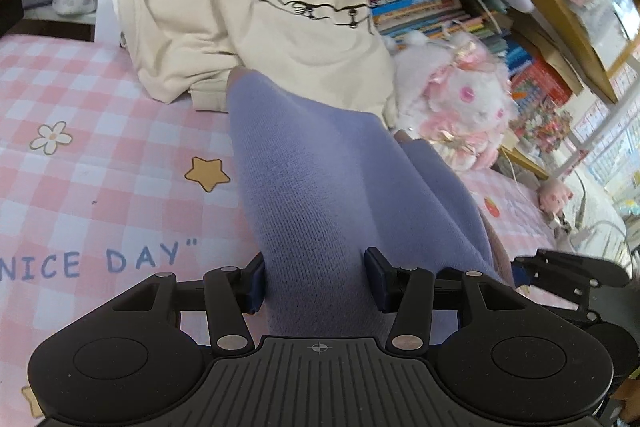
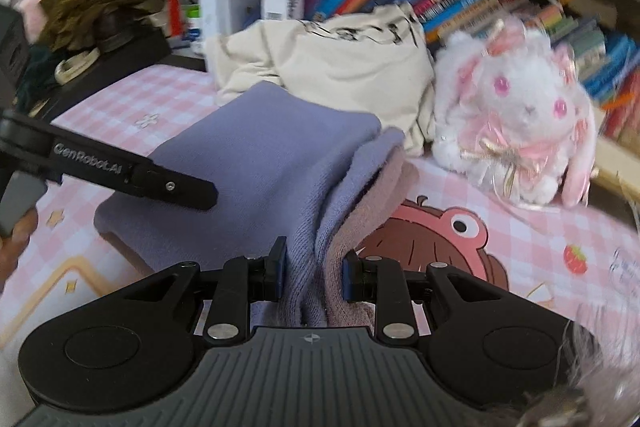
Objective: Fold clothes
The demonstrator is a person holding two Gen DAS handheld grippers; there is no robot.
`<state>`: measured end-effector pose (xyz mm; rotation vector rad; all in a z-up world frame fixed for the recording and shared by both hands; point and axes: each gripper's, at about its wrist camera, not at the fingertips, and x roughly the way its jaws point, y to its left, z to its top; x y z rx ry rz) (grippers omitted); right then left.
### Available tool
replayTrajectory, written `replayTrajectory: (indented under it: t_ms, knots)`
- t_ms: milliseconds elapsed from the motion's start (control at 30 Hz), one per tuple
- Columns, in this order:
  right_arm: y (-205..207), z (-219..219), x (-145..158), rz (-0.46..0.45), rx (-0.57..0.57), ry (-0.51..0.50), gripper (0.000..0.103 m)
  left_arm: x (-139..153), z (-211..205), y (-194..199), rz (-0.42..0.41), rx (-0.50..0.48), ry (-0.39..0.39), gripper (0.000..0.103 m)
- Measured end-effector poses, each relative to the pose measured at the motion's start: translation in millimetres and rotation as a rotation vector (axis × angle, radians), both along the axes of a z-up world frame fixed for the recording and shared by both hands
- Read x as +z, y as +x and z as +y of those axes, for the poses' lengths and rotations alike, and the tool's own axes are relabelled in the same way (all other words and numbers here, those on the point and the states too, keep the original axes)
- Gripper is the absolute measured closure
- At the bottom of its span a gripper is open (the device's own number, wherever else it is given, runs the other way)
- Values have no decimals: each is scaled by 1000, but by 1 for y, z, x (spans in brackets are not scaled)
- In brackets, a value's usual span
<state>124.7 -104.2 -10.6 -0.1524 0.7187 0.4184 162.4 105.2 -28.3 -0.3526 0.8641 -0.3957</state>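
Both tools clamped on the purple sweater (image 1: 320, 187): left tool (image 1: 315, 281) gripping a broad fold, right tool (image 2: 314, 273) pinching bunched edges. Sweater stretched out from the tools above the pink checked bedsheet (image 1: 100, 107), near a cream shirt (image 1: 280, 47) and plush rabbit (image 2: 516, 115).

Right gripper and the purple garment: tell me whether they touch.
Touching. The right wrist view shows the right gripper with both pads pressed against a bunched fold of the purple garment, cloth filling the space between them.
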Motion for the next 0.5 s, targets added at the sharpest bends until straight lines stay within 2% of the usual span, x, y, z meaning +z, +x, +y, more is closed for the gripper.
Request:
replayTrajectory:
  t_ms: [200, 500]
  knots:
    - [27, -11, -10, 96, -95, 114, 76, -4, 1, 21, 24, 23, 3, 52]
    - [38, -21, -19, 172, -192, 227, 68, -7, 2, 31, 44, 40, 17, 46]
